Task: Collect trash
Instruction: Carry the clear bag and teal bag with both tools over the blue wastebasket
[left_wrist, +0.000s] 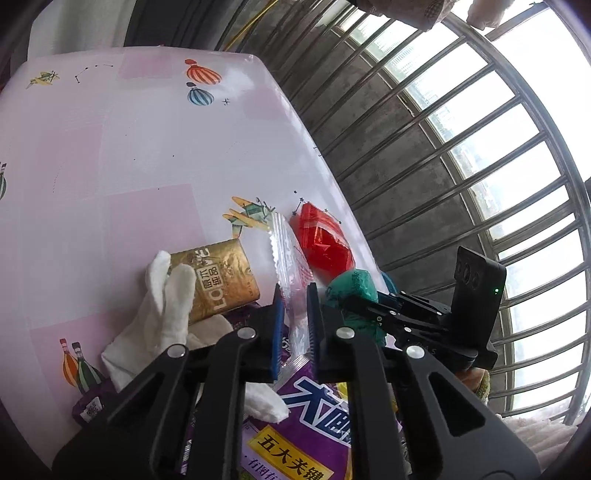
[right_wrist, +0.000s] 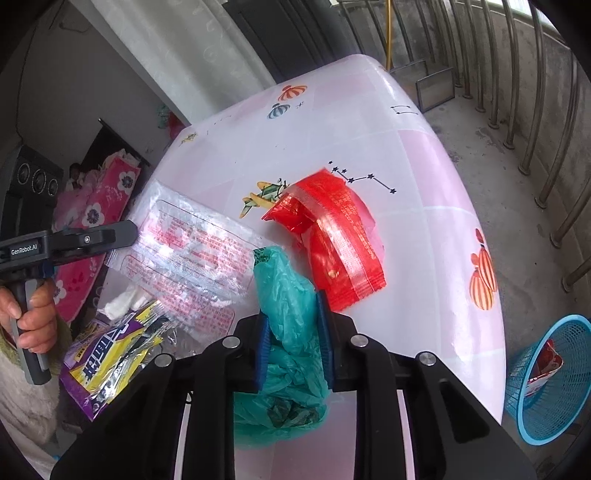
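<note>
Trash lies on a pink printed tablecloth (left_wrist: 110, 166). My left gripper (left_wrist: 295, 295) is shut on a clear plastic wrapper (left_wrist: 288, 251) with red print, which the right wrist view shows as a wide sheet (right_wrist: 192, 251) held at its left edge. My right gripper (right_wrist: 294, 338) is shut on a crumpled green plastic bag (right_wrist: 284, 295), seen in the left wrist view as a green wad (left_wrist: 351, 284). A red wrapper (right_wrist: 332, 236) lies just beyond the bag. A gold packet (left_wrist: 221, 280) and a purple and yellow packet (left_wrist: 306, 424) lie near the left gripper.
A white glove-like cloth (left_wrist: 162, 314) rests against the gold packet. A blue mesh basket (right_wrist: 546, 373) with a wrapper inside stands on the floor right of the table. Metal window bars (left_wrist: 461, 166) run along the table's far side. A person's hand (right_wrist: 33, 317) grips the left gripper's handle.
</note>
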